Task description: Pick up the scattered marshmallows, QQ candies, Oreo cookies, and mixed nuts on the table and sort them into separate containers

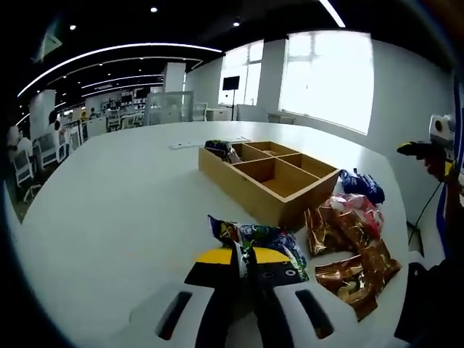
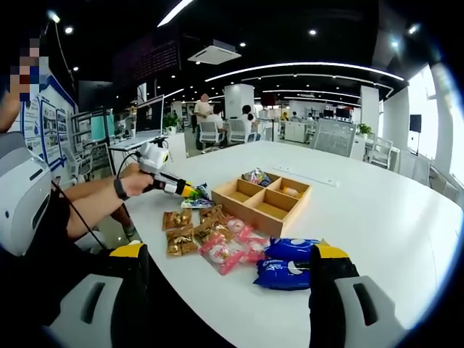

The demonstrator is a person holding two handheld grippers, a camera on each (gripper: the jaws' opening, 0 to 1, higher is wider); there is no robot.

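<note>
The left gripper (image 1: 243, 270) pinches one multicoloured packet (image 1: 261, 243) near the table (image 1: 109, 217) edge. The right gripper (image 2: 228, 270) stands spread above two blue packets (image 2: 290, 262), beside the four-compartment wooden box (image 2: 262, 200).

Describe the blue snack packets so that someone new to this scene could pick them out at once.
On the white table, find the wooden divided box. At the near end of the wrapper row before it lie the blue packets, between the right gripper's open jaws. The neighbouring wrappers are pink or gold.

Black tool (image 1: 246, 290) jaws, yellow tips, white housings
</note>
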